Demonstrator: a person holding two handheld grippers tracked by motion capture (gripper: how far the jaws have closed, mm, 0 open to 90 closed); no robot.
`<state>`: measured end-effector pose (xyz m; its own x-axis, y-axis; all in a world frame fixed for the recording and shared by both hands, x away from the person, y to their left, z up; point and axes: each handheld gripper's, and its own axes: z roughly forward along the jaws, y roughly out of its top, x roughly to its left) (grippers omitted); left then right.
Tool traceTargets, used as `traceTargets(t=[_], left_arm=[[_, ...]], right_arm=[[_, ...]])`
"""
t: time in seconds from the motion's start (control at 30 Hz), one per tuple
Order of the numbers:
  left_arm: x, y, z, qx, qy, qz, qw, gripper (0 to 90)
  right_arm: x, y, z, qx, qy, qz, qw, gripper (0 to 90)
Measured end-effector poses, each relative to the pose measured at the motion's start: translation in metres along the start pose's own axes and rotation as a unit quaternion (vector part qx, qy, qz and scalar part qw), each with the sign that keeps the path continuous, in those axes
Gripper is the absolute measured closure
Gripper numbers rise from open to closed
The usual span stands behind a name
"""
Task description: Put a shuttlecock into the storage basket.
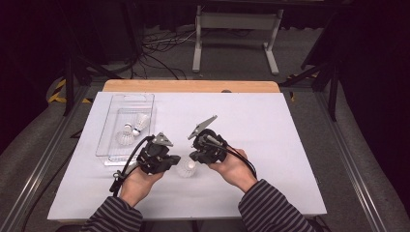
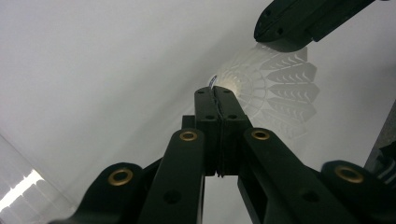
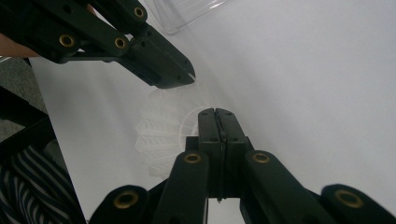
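A dark room with a grey floor and loose cables is sitting behind a wooden table, and a white sheet (image 1: 270, 145) is covering most of the table top. A clear plastic tray (image 1: 126, 102) is lying on the left part of the sheet, and two white shuttlecocks (image 1: 132, 129) are resting inside it. The tray's walls are see-through, so its edges are hard to make out.

A person in striped sleeves is holding a gripper in each hand near the front of the table. Between the two grippers, a third shuttlecock (image 1: 186, 168) is lying on the white sheet. Only part of it is showing in the high view, because the black gripper bodies are covering its sides.

The left gripper (image 2: 217, 93) is pressing its jaws together at the cork end of this shuttlecock (image 2: 275, 88); a bit of blue band is peeking out by the tips. Whether it is really pinching the cork is too hidden to tell.

The right gripper (image 3: 215, 113) is keeping its jaws tight together too, right against the feather skirt (image 3: 161, 135). Whether a thin edge is caught between them is hard to see.
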<state>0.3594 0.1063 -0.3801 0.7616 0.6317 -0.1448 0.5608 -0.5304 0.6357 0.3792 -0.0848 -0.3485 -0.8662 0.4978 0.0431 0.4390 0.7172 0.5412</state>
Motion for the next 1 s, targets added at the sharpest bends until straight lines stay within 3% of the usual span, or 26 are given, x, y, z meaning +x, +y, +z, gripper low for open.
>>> traceTargets(t=[0.3, 0.47, 0.67, 1.0], left_arm=[[0.000, 0.003, -0.005, -0.010, 0.000, -0.001, 1.0000, 90.0], [-0.001, 0.005, -0.007, -0.012, 0.000, -0.001, 0.9999, 90.0], [0.000, 0.005, -0.007, -0.013, 0.001, -0.003, 0.9999, 90.0], [0.003, 0.004, -0.011, -0.015, 0.004, -0.004, 0.9999, 90.0]], right_arm=[[-0.002, -0.001, -0.002, -0.003, -0.003, 0.002, 1.0000, 87.5], [-0.004, -0.003, -0.004, -0.007, -0.004, 0.006, 0.9999, 79.0], [-0.006, -0.007, -0.005, -0.010, -0.008, 0.014, 0.9998, 62.2], [-0.009, -0.019, -0.016, -0.038, -0.020, 0.018, 0.9989, 40.6]])
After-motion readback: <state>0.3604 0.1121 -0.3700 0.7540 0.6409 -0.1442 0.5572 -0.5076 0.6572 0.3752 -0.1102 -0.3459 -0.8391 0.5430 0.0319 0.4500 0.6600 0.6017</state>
